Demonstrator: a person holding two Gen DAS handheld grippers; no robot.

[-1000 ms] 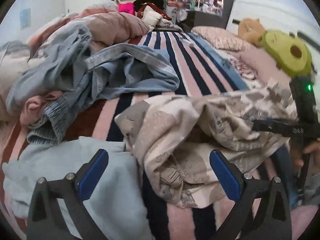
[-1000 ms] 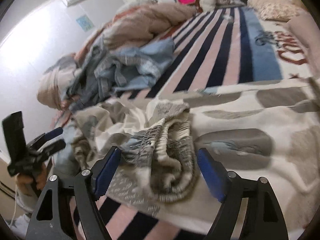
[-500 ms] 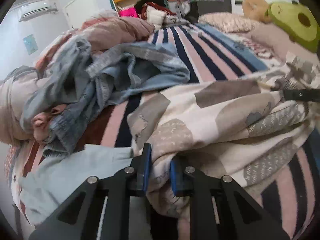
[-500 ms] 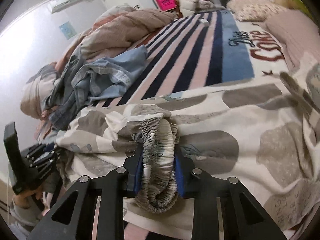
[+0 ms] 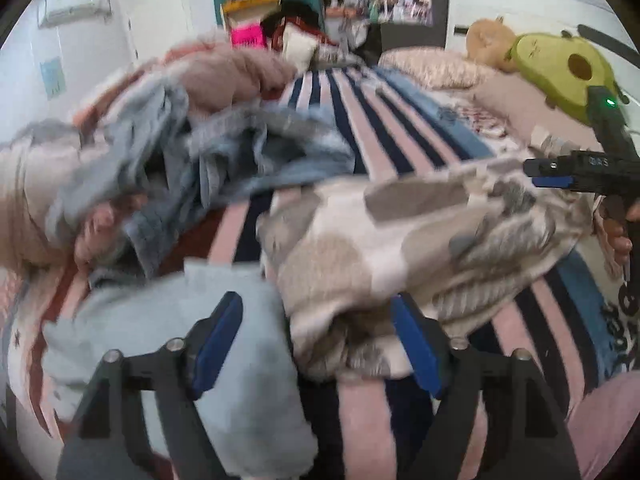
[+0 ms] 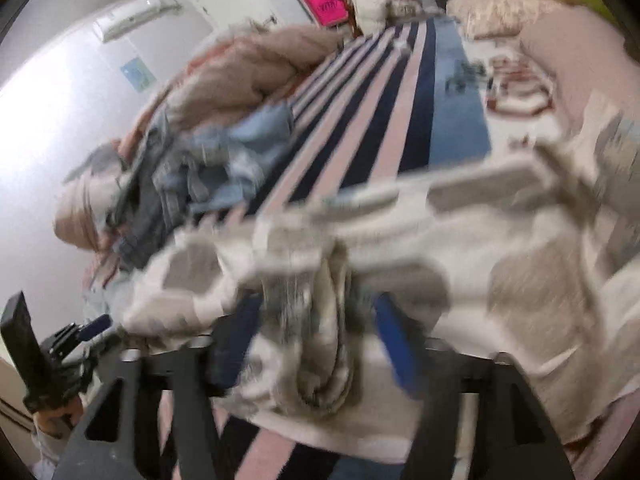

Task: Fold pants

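Both claws, clamped on the patterned pants half a second ago, now stand wide: left claw and right claw straddle bunched fabric on the striped bed. Risk: the released waistband slumps, undoing the fold.

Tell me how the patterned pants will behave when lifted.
The pants look floppy: they lie crumpled in soft folds, so they would probably sag. Thin bunched cloth suggests they are light. The gathered waistband may give a firmer hold.
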